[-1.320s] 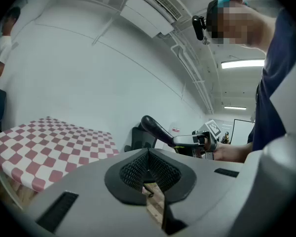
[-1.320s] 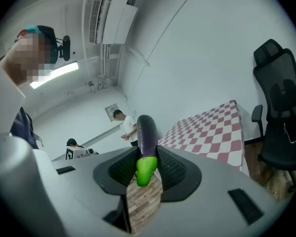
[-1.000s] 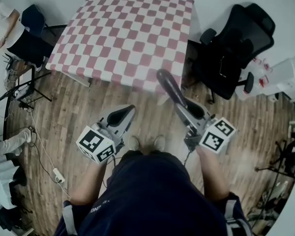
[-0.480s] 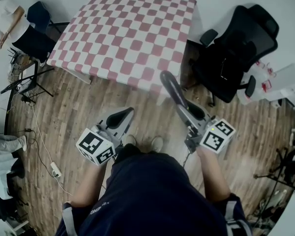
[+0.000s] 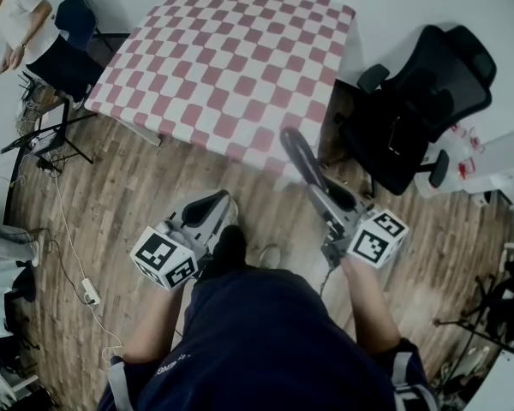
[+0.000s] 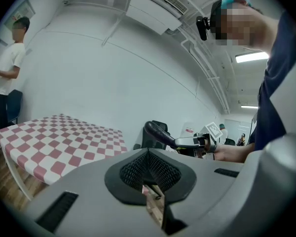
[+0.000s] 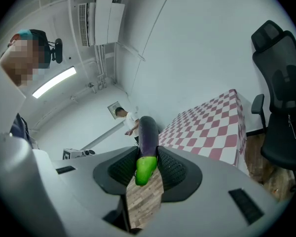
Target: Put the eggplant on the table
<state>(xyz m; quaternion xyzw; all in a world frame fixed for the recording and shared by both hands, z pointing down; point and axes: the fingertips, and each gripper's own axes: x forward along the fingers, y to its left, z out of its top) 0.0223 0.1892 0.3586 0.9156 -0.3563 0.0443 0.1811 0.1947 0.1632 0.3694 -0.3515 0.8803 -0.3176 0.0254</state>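
Observation:
A long dark purple eggplant [image 5: 298, 157] with a green stem end [image 7: 145, 169] sticks out forward from my right gripper [image 5: 330, 197], which is shut on it near the stem. The eggplant's tip hangs over the wooden floor just short of the table's near edge. The table [image 5: 231, 58] carries a red and white checked cloth and stands straight ahead. My left gripper [image 5: 207, 208] is shut with nothing in it, left of the right one and lower over the floor. In the left gripper view the eggplant [image 6: 155, 131] shows to the right of the table [image 6: 54, 142].
A black office chair [image 5: 420, 101] stands right of the table, close to the eggplant's side. A person [image 5: 26, 24] stands at the table's far left corner, by a dark chair [image 5: 68, 20]. Stands and cables [image 5: 51, 144] lie on the floor at left. White boxes [image 5: 497, 152] sit at right.
Both grippers have shifted a little forward and down toward the table, the eggplant still held. The wearer's dark shoe has stepped forward under the left gripper.

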